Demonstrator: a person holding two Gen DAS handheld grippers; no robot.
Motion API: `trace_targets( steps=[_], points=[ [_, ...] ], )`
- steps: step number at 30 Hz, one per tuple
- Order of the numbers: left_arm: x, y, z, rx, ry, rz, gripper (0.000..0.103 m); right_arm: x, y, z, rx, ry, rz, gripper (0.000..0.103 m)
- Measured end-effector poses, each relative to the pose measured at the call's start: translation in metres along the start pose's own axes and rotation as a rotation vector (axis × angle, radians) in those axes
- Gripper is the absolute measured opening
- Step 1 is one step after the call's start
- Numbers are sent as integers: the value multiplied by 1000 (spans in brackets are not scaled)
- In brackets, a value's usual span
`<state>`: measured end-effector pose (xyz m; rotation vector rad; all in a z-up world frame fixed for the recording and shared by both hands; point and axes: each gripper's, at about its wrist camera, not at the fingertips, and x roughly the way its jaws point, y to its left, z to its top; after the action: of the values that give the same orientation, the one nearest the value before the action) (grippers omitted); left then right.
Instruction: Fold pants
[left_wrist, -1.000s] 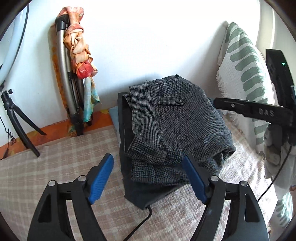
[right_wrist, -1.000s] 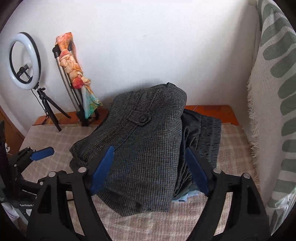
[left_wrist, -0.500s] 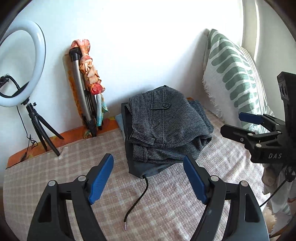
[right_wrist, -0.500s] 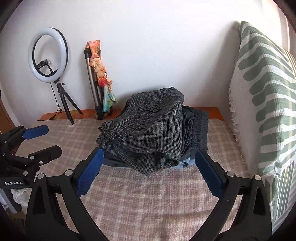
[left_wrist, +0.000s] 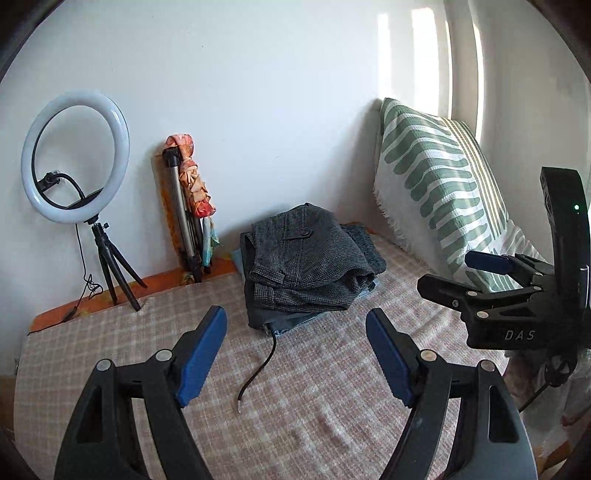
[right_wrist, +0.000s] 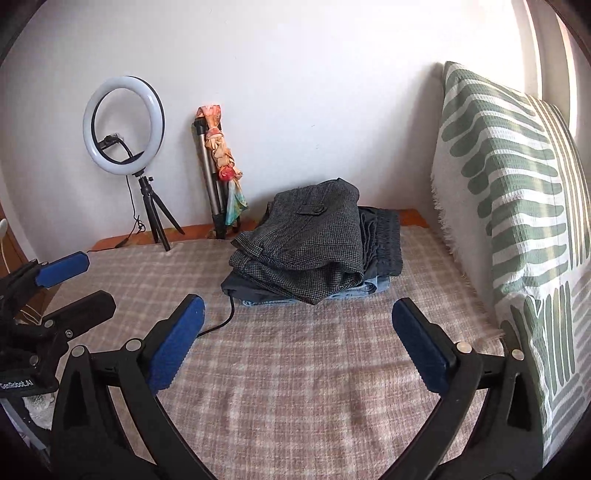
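Evidently the grey checked pants (right_wrist: 306, 243) are already folded: they lie as a compact bundle on top of a small stack of other folded clothes (right_wrist: 380, 236), a dark pair and something light blue showing beneath. The stack sits at the far end of the bed (right_wrist: 295, 369), close to the wall, which keeps finished pieces out of the way and leaves the plaid cover bare for folding. A back pocket with its button faces up, so the last fold seems to have tucked the legs under the seat. A thin black cord (left_wrist: 258, 369) trails out from under the stack onto the cover.

The right gripper (right_wrist: 295, 343) hangs over the near part of the bed, well apart from the pants; its jaws have just been opening and now stand spread wide with nothing between them. The left gripper (left_wrist: 295, 354) is likewise spread and empty, near the cord's loose end but not touching it. Both look to me like hands let go of a finished job.

A green-striped cushion (right_wrist: 517, 184) leans on the right; a ring light (right_wrist: 123, 125) and a folded tripod (right_wrist: 218, 177) stand by the wall.
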<state>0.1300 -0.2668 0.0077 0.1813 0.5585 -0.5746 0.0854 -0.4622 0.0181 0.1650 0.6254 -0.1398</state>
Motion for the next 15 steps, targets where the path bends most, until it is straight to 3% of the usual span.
trace_targets(
  steps=[5,15],
  points=[
    [-12,2,-14,-9,-7,-21,76,-7,11,-19,28,-19,-12,103],
    [-18,15,-35,-7,-16,16,76,10,25,-50,41,0,-27,103]
  ],
)
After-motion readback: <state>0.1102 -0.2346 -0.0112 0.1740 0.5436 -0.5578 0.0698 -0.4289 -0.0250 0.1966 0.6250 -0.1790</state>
